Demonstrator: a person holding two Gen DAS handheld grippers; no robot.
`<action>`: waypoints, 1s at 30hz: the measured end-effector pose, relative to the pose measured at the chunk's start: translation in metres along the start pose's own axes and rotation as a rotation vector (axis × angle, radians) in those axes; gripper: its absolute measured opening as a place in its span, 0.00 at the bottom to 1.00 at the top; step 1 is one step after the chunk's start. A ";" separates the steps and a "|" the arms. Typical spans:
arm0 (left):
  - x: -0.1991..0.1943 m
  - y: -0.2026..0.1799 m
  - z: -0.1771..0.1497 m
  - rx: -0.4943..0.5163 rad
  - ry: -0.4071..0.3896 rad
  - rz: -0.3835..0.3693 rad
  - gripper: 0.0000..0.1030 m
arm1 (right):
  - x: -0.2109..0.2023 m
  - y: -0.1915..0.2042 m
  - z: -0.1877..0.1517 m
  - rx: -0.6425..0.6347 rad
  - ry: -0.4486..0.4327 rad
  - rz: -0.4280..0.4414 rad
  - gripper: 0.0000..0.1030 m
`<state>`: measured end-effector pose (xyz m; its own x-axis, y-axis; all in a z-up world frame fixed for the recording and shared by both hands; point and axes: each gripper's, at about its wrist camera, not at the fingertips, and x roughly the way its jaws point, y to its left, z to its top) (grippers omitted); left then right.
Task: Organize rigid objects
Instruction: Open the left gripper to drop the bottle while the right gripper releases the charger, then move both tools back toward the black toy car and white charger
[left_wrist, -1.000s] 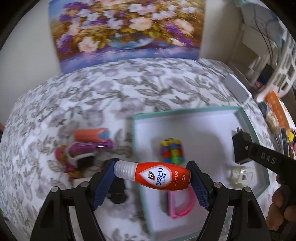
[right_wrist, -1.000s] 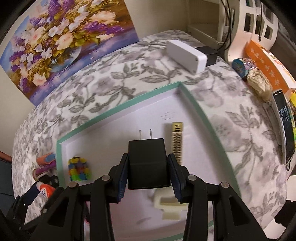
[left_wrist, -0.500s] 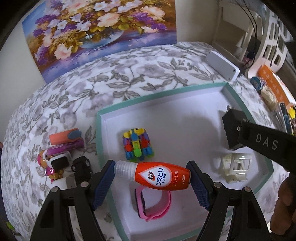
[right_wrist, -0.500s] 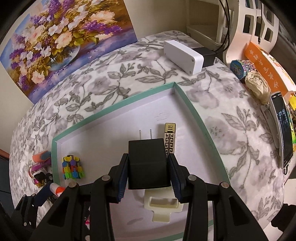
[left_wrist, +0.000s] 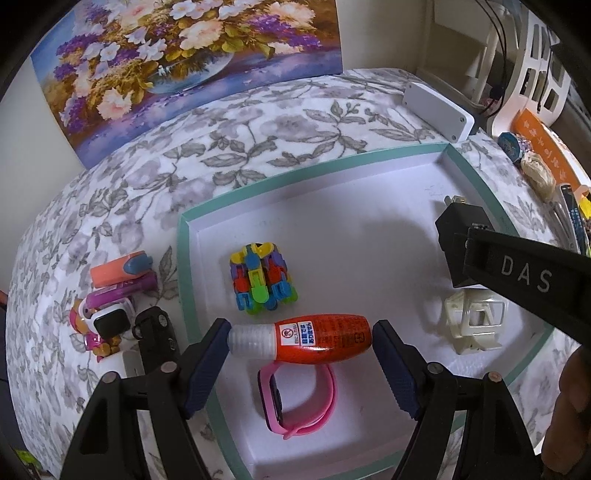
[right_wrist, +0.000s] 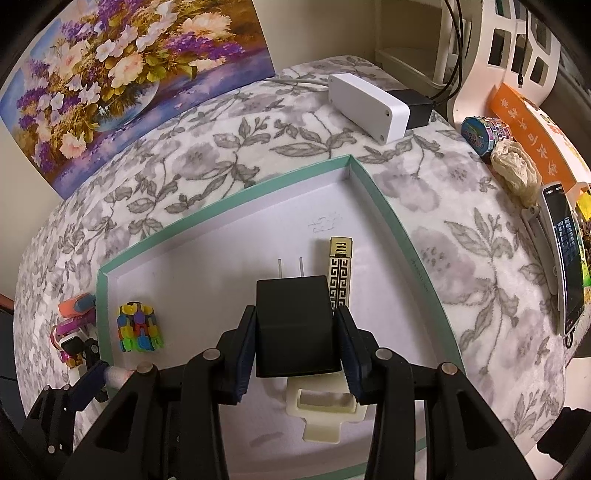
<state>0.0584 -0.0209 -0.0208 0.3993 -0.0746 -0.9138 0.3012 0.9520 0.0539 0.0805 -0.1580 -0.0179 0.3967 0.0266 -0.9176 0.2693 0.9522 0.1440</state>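
Note:
A white tray with a teal rim (left_wrist: 181, 258) (right_wrist: 100, 295) lies on the flowered cloth. My left gripper (left_wrist: 300, 341) is shut end to end on a red bottle (left_wrist: 321, 341) with a clear cap, held level just above the tray's near left part, over a pink watch (left_wrist: 295, 400). My right gripper (right_wrist: 297, 332) is shut on a black plug adapter (right_wrist: 295, 325) (left_wrist: 461, 243), prongs forward, over the tray's right part. In the tray lie a colourful block toy (left_wrist: 262, 284) (right_wrist: 138, 328), a cream plastic clip (left_wrist: 474, 321) (right_wrist: 325, 410) and a gold patterned lighter (right_wrist: 340, 273).
Left of the tray lie an orange and purple pair of markers (left_wrist: 120, 275), a small white watch (left_wrist: 110, 323) and a black fob (left_wrist: 153, 328). A white box (right_wrist: 369, 99) sits beyond the far corner. A phone (right_wrist: 565, 258) and small clutter line the right edge.
The left gripper has carried the bottle rightward over the tray, and the bottle has rolled so its back label faces up. The right gripper has drawn back a little with the adapter.

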 end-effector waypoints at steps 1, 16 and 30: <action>-0.001 0.000 0.000 -0.001 -0.001 -0.001 0.79 | 0.000 0.000 0.000 -0.001 0.000 -0.001 0.42; -0.015 0.024 0.005 -0.078 -0.009 -0.011 0.83 | -0.006 0.005 0.000 -0.013 -0.024 -0.006 0.42; -0.027 0.120 -0.004 -0.356 -0.008 0.041 0.95 | -0.006 0.024 -0.007 -0.080 -0.025 -0.040 0.44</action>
<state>0.0801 0.0962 0.0084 0.4116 -0.0354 -0.9107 -0.0354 0.9979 -0.0548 0.0788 -0.1335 -0.0115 0.4087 -0.0185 -0.9125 0.2149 0.9736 0.0765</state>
